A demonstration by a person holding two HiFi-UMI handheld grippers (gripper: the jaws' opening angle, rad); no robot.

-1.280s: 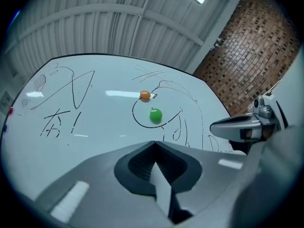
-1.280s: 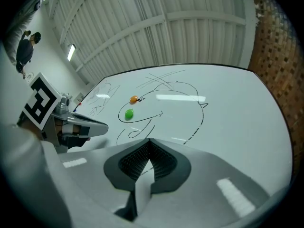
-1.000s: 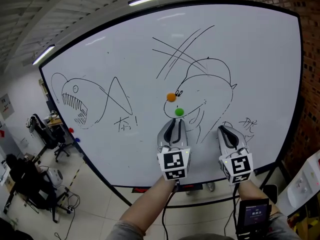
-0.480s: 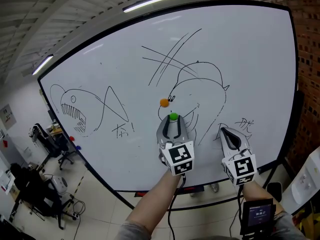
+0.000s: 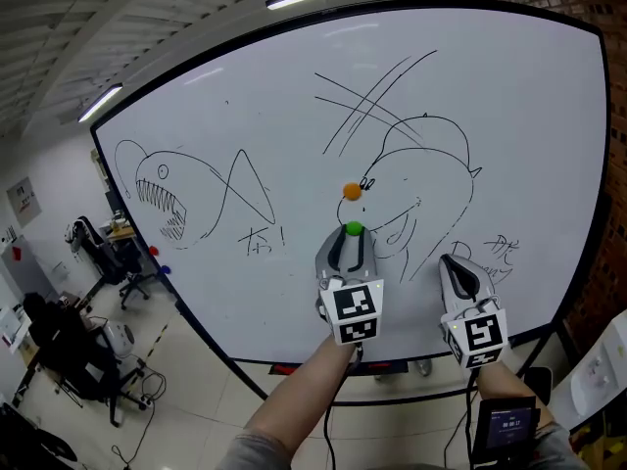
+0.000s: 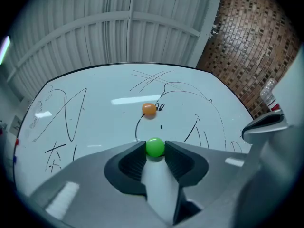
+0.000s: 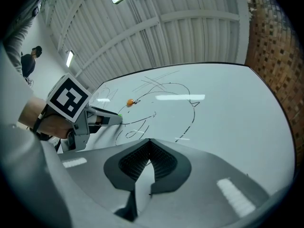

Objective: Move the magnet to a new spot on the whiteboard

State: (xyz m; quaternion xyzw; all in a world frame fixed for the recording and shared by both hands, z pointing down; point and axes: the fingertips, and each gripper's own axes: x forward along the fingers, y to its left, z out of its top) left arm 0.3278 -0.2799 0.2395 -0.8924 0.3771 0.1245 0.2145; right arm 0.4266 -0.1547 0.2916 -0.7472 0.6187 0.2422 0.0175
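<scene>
A small green magnet (image 5: 354, 229) sticks to the whiteboard (image 5: 284, 106), on a drawn creature's outline, with an orange magnet (image 5: 352, 191) just above it. My left gripper (image 5: 351, 236) points at the board. Its jaws have just been closing, and the green magnet (image 6: 155, 147) sits between the two tips, touched on both sides. The orange magnet (image 6: 148, 109) is free, further up the board. My right gripper (image 5: 458, 262) hovers lower right near the board, shut with nothing in it (image 7: 150, 140). Seen from there, the left gripper (image 7: 102, 119) is off to the left.
Black marker drawings cover the board: a toothed fish (image 5: 162, 199) at left, crossed lines at top. A brick wall (image 5: 612, 194) borders the right. Office chairs and a seated person (image 5: 44, 336) are at lower left. A small screen (image 5: 500, 426) sits on my right forearm.
The left gripper rose from just below the green magnet until its opened tips came round it. The right gripper stayed put.
</scene>
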